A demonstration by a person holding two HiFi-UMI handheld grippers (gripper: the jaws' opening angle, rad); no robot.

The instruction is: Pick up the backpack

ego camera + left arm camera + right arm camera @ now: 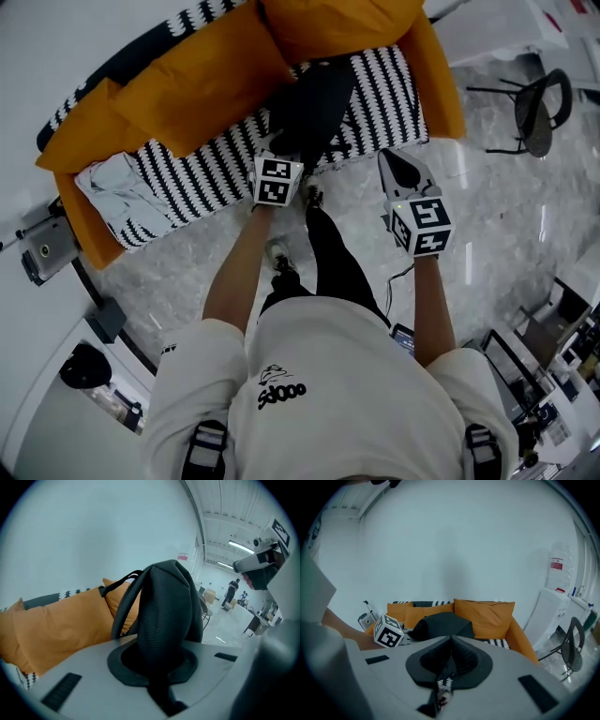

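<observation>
The black backpack (312,105) lies on the black-and-white patterned seat of an orange sofa (202,80). My left gripper (281,152) reaches into the backpack's near edge and is shut on it. In the left gripper view a fold of the backpack (164,611) is pinched between the jaws of the left gripper (157,660), and a strap loops up at the left. My right gripper (388,157) hovers to the right of the backpack at the sofa's front edge, shut with nothing in it. The right gripper view shows the backpack (443,625) beyond the right gripper (451,644).
Orange cushions (483,616) line the sofa's back. A pale garment (127,192) lies at the seat's left end. A black office chair (539,112) stands on the marble floor to the right. My legs and shoes (279,255) stand close to the sofa front.
</observation>
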